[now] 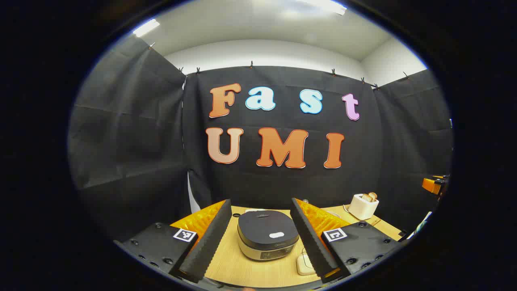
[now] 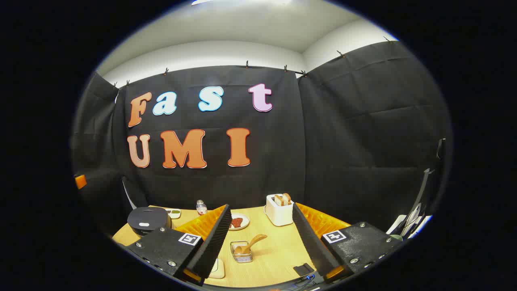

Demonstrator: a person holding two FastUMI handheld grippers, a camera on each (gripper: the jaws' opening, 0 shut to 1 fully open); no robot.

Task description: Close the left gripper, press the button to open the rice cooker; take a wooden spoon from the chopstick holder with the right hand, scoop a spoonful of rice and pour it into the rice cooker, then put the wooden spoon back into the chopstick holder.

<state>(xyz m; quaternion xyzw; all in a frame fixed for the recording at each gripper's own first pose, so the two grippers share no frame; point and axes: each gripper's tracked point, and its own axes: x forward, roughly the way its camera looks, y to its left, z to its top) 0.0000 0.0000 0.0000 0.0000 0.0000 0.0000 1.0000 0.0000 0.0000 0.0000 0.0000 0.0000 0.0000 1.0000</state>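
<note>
A dark rice cooker (image 1: 267, 234) with its lid down sits on the wooden table (image 1: 234, 266), straight ahead between the wide-spread fingers of my left gripper (image 1: 261, 240), which is open and held short of it. The cooker's pale button (image 1: 276, 235) shows on the lid's front. In the right gripper view the cooker (image 2: 148, 220) stands at the far left. A wooden spoon (image 2: 253, 242) leans out of a wire chopstick holder (image 2: 241, 251) on the table, ahead between the fingers of my open right gripper (image 2: 263, 241). Nothing is held by either gripper.
A white toaster (image 2: 279, 209) with bread stands at the back; it also appears as the toaster (image 1: 363, 205) at the right. A plate with food (image 2: 238, 221), a small bottle (image 2: 200, 207) and a small dish (image 2: 174, 212) lie behind. A pale flat object (image 1: 303, 263) lies by the cooker.
</note>
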